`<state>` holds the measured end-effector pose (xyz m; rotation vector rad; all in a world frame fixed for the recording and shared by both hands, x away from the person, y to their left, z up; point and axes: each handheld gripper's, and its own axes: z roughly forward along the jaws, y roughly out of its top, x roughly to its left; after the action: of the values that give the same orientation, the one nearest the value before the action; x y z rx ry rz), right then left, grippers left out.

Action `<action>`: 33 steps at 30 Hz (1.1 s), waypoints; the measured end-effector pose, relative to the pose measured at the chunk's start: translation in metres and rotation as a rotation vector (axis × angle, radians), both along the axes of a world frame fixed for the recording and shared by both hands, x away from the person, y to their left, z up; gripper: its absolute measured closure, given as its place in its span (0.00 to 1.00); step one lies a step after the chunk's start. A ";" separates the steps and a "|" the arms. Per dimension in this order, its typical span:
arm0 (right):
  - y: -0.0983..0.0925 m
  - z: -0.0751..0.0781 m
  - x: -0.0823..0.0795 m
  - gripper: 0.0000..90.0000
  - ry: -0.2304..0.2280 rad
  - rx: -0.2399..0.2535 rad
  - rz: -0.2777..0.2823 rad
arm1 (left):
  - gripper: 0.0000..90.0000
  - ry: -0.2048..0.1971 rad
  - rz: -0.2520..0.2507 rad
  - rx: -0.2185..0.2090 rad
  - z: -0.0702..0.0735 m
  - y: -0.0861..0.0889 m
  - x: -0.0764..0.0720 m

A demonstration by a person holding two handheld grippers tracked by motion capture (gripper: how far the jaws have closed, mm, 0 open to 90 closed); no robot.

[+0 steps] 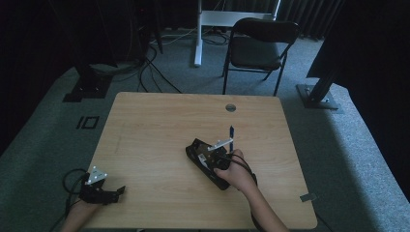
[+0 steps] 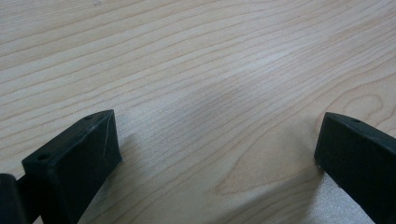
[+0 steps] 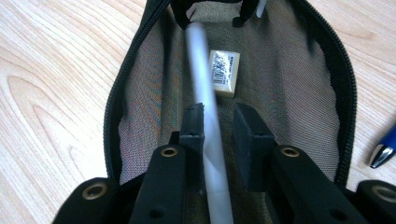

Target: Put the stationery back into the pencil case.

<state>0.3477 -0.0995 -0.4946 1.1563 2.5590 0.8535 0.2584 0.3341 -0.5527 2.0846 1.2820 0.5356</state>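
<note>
High view: a wooden table (image 1: pixel 159 125) with a person's forearms entering from the bottom edge. The left gripper (image 1: pixel 116 192) rests near the table's near-left corner, its cable partly lost against the dark floor. The left gripper view shows its jaws set wide apart over bare wood, nothing between them.

The right gripper (image 3: pixel 219 123) reaches into an open black pencil case (image 3: pixel 140 93) right of the table's centre; in the high view the right hand (image 1: pixel 237 174) hides much of the case. In the right gripper view a pale grey pen (image 3: pixel 205 116) lies between the jaws, touching the left one, a gap showing at the right one; whether it is gripped cannot be told. The pen's near end is cut off by the frame edge. A white eraser (image 3: pixel 224 73) with a blurred label lies inside the case just beyond the jaws. A blue pen (image 3: pixel 385 149) lies on the table beside the case, cut off at the right edge.
</note>
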 end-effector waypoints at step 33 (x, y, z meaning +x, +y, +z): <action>-0.016 0.054 -0.003 0.81 -0.166 0.183 -0.051 | 0.00 -0.001 0.001 -0.001 0.000 0.000 0.000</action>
<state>0.3451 -0.1155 -0.4403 1.1413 2.3488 1.1401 0.2584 0.3340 -0.5527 2.0828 1.2830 0.5357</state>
